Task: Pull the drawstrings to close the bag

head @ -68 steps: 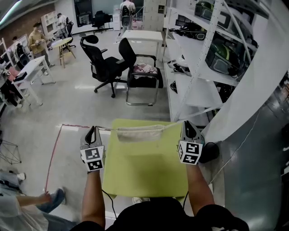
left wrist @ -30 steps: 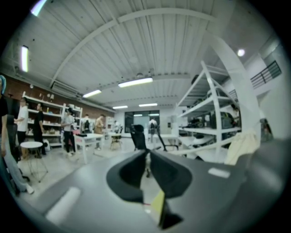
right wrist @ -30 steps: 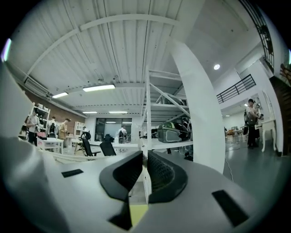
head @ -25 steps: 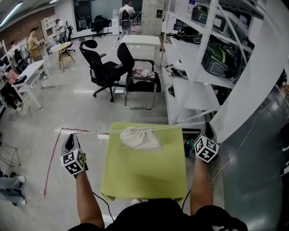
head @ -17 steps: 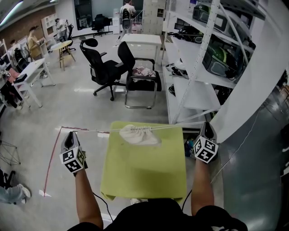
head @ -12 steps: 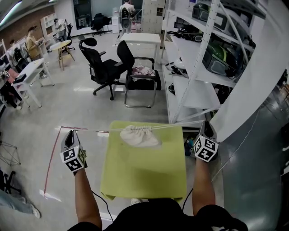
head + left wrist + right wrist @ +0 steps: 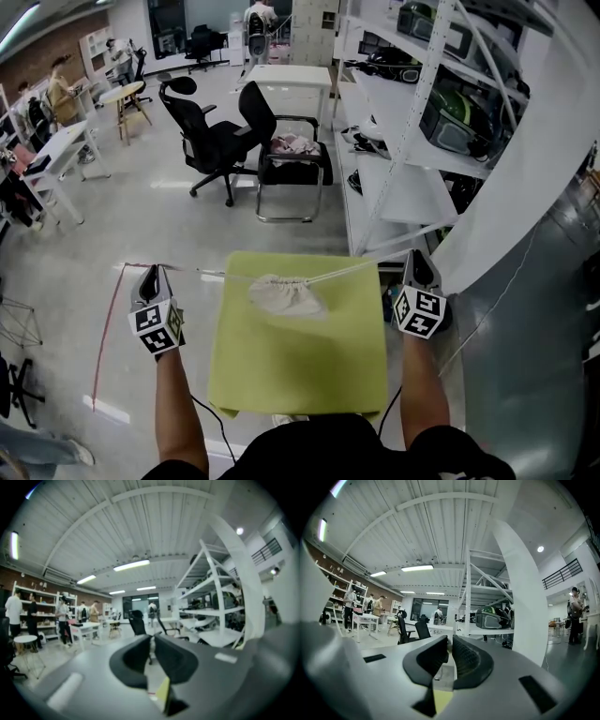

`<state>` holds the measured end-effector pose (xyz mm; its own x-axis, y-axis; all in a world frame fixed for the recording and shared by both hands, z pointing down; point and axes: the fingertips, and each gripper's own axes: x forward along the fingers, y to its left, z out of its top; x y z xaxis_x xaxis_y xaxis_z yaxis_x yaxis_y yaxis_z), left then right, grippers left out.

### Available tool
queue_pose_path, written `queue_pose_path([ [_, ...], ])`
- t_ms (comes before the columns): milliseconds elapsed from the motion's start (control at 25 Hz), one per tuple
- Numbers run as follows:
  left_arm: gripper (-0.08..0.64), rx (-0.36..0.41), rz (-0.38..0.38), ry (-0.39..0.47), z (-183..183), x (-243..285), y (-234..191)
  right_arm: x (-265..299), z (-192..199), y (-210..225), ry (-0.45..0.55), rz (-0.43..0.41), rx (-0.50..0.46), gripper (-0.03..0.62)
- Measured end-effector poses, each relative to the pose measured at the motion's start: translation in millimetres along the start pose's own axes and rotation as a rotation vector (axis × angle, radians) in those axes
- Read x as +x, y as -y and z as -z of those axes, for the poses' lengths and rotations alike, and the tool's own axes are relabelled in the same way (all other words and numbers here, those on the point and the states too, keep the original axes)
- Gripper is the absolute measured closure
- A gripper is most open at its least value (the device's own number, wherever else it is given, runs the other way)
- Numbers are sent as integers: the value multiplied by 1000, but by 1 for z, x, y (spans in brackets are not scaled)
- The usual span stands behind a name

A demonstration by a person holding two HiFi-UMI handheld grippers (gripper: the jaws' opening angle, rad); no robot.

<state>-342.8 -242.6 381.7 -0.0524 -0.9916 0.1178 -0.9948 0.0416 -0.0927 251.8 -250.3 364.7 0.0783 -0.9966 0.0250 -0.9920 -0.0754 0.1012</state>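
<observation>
A cream drawstring bag [image 7: 286, 296] lies near the far edge of the yellow-green table [image 7: 300, 375], its mouth gathered tight. One drawstring [image 7: 202, 273] runs left to my left gripper [image 7: 150, 275], which is off the table's left side and shut on the cord. The other drawstring [image 7: 361, 267] rises right to my right gripper [image 7: 419, 256], off the table's right side and also shut on its cord. In the left gripper view the left gripper [image 7: 152, 641] shows only a sliver between the pads. The right gripper [image 7: 450, 644] looks the same in its own view.
White shelving [image 7: 412, 150] with gear stands close at the far right. Two black office chairs [image 7: 225, 141] sit beyond the table. A red tape line [image 7: 111, 328] marks the floor to the left. People and desks [image 7: 56, 141] are at the far left.
The bag's mouth has gone from wide to bunched since the earliest frame. Over the last second both grippers came slightly inward and the bag settled a little nearer on the table.
</observation>
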Motion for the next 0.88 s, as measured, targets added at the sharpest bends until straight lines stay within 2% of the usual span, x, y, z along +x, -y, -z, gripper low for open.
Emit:
queue_pose_path([
  [360,522,81,97,-20,-8,40,41,40,-9,-9,6,-55,-45,557],
  [680,522,79,151,-4,-28,97,73,88,-17,-30,13,-117,-86,557],
  [880,522,80,161,33,-54,129,92,118,-36,-38,44,-137,-103,557],
])
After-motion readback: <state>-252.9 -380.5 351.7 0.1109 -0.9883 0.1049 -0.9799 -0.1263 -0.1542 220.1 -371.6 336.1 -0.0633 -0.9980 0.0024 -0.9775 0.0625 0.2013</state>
